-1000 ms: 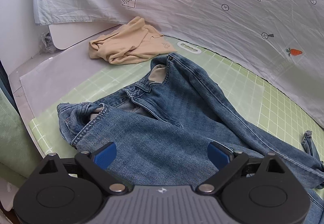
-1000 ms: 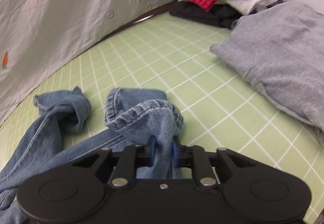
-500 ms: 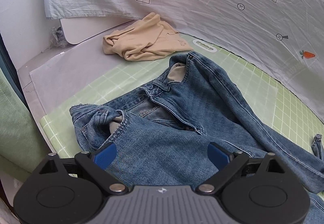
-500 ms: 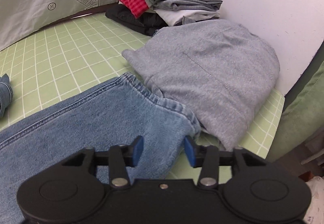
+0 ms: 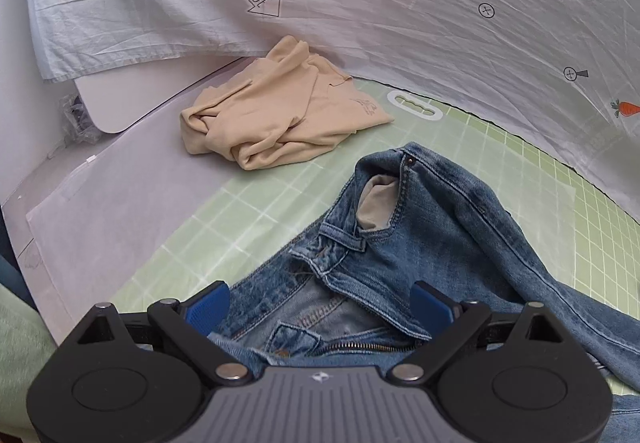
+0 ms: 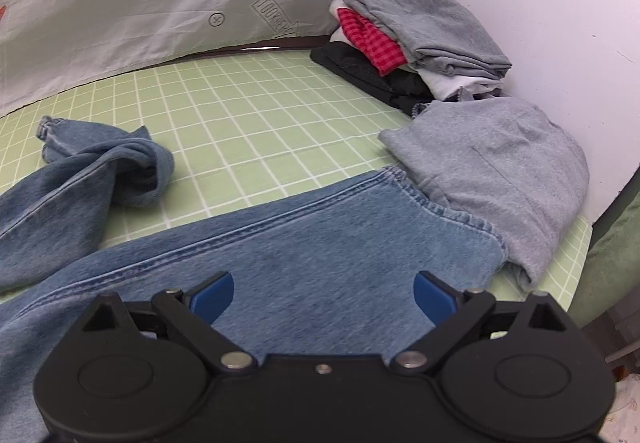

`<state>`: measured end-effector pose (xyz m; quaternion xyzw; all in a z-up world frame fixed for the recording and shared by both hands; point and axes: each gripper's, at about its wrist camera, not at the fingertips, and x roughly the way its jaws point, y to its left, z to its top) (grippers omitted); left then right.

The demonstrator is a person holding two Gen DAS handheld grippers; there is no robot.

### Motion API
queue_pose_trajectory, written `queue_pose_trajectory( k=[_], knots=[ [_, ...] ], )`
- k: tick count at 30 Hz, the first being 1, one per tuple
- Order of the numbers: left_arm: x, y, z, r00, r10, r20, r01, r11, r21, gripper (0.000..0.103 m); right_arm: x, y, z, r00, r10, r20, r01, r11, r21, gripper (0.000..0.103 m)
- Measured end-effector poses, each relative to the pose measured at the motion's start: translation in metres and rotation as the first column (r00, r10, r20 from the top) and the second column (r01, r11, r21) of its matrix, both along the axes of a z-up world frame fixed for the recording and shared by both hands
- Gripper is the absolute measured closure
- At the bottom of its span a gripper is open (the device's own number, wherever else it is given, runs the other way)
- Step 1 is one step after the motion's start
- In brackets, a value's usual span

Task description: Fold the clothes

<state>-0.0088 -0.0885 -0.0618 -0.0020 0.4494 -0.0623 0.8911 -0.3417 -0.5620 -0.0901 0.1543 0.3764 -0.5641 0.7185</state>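
Jeans [image 5: 424,211]: heavy, limp denim; I'd grab the stiff waistband.
Left hand-held gripper [image 5: 320,307]: wide open, empty, over the jeans' fly.
Right hand-held gripper [image 6: 324,293]: wide open, empty, over a jeans leg.

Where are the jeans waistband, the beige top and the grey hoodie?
jeans [image 5: 400,227], left wrist view, on the open waistband by the pocket lining.
beige top [image 5: 280,115], left wrist view, middle of the crumpled heap.
grey hoodie [image 6: 508,163], right wrist view, flat middle of the fabric.
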Motion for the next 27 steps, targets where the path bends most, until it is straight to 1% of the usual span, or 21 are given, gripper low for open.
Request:
queue_pose_trajectory(
  k=[4,7,10,11,12,13,14,15,16,17,18,19,22,23,24,26,27],
  knots=[
    [0.047,-0.007,-0.014,0.996,-0.089,-0.026,0.088,0.995,-0.041,0.007,0.026,0.028,-0.002,1.0,0.01,0.009,-0.011,0.999,0.036,0.005],
    [0.082,-0.018,-0.028,0.986,-0.16,-0.046,0.158,0.987,-0.037,0.007,0.048,0.046,-0.006,1.0,0.023,0.009,-0.023,0.998,0.058,0.004],
    [0.108,-0.031,-0.04,0.971,-0.238,-0.032,0.238,0.971,-0.02,0.011,0.065,0.062,-0.006,1.0,0.018,-0.022,-0.017,0.997,0.075,0.004],
    [0.117,-0.034,-0.044,0.964,-0.266,-0.029,0.266,0.964,-0.021,0.017,0.07,0.067,-0.006,0.999,0.017,-0.033,-0.014,0.997,0.08,0.004],
    [0.125,-0.036,-0.047,0.958,-0.285,-0.036,0.284,0.958,-0.028,0.027,0.076,0.072,-0.007,0.999,0.015,-0.044,-0.011,0.996,0.086,0.004],
    [0.131,-0.037,-0.051,0.954,-0.296,-0.045,0.294,0.955,-0.045,0.032,0.082,0.077,-0.007,0.998,0.014,-0.055,-0.009,0.996,0.091,0.004],
    [0.137,-0.037,-0.054,0.95,-0.306,-0.054,0.303,0.951,-0.063,0.046,0.087,0.082,-0.007,0.998,0.012,-0.066,-0.006,0.995,0.096,0.004],
    [0.144,-0.036,-0.059,0.948,-0.311,-0.07,0.304,0.947,-0.101,0.066,0.093,0.088,-0.007,0.997,0.011,-0.077,-0.003,0.995,0.102,0.004],
    [0.148,-0.034,-0.061,0.951,-0.301,-0.074,0.291,0.949,-0.124,0.079,0.096,0.092,-0.006,0.995,0.018,-0.095,-0.008,0.995,0.103,0.004],
    [0.151,-0.033,-0.062,0.956,-0.283,-0.075,0.271,0.952,-0.14,0.085,0.099,0.096,-0.005,0.993,0.026,-0.115,-0.014,0.994,0.104,0.004],
    [0.154,-0.032,-0.063,0.961,-0.265,-0.077,0.251,0.956,-0.155,0.088,0.101,0.1,-0.004,0.991,0.031,-0.133,-0.016,0.994,0.107,0.004],
    [0.158,-0.031,-0.064,0.966,-0.247,-0.079,0.231,0.958,-0.169,0.089,0.103,0.103,-0.004,0.988,0.035,-0.151,-0.018,0.994,0.111,0.004],
    [0.167,-0.028,-0.054,0.975,-0.221,0.024,0.222,0.969,-0.109,0.092,0.101,0.105,-0.001,0.985,0.023,-0.172,0.0,0.992,0.129,0.004],
    [0.175,-0.026,-0.052,0.978,-0.204,0.036,0.207,0.974,-0.096,0.093,0.099,0.103,0.001,0.985,0.01,-0.175,0.013,0.992,0.129,0.004],
    [0.184,-0.024,-0.051,0.983,-0.183,0.032,0.186,0.978,-0.098,0.093,0.098,0.102,0.002,0.984,0.0,-0.176,0.023,0.991,0.129,0.004],
    [0.202,-0.015,-0.054,0.992,-0.126,-0.004,0.125,0.983,-0.133,0.092,0.097,0.094,0.005,0.985,-0.018,-0.17,0.04,0.992,0.124,0.004],
    [0.206,-0.013,-0.054,0.992,-0.122,-0.022,0.118,0.984,-0.133,0.089,0.098,0.09,0.007,0.986,-0.021,-0.164,0.041,0.992,0.121,0.004]
  ],
)
